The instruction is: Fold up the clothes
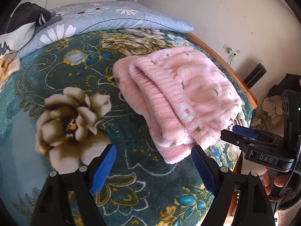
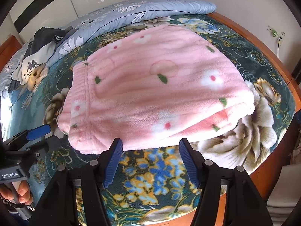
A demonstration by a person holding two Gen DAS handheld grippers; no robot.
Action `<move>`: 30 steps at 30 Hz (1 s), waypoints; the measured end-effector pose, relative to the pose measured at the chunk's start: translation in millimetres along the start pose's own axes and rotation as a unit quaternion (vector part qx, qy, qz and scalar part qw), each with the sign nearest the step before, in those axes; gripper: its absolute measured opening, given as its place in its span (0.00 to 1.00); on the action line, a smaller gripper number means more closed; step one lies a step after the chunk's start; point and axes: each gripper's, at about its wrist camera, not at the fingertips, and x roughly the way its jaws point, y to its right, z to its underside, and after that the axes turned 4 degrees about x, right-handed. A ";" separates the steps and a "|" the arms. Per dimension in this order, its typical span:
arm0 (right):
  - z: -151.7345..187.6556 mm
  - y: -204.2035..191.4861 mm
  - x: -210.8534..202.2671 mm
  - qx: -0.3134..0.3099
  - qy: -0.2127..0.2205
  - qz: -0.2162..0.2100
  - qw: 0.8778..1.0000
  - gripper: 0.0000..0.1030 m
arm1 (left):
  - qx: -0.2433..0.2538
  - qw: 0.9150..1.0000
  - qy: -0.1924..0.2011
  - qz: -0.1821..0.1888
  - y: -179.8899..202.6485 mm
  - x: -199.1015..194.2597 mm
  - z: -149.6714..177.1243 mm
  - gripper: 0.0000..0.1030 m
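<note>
A pink fleece garment with white flowers lies folded in a thick stack on the green floral blanket near the bed's right edge. It fills the middle of the right wrist view. My left gripper is open and empty, just in front of the stack's near left corner. My right gripper is open and empty at the stack's near edge. The right gripper also shows in the left wrist view, beside the garment's right corner. The left gripper shows in the right wrist view, left of the garment.
A light blue daisy-print quilt lies folded along the far side of the bed. A black and white Kappa garment lies at the far left. The wooden bed frame runs along the right edge, beside a white wall.
</note>
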 end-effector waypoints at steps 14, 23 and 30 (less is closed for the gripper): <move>58.9 -6.0 4.5 0.101 0.021 0.010 0.995 0.81 | 0.043 0.999 0.014 -0.001 0.5 -0.4 33.1 1.00; 92.2 -10.8 14.6 0.143 0.025 0.052 0.988 0.82 | 0.050 0.998 0.004 -0.044 -8.4 19.2 52.7 1.00; 98.3 -17.7 16.7 0.138 0.035 0.082 0.986 0.82 | 0.061 0.996 0.010 -0.065 -9.6 28.1 61.8 1.00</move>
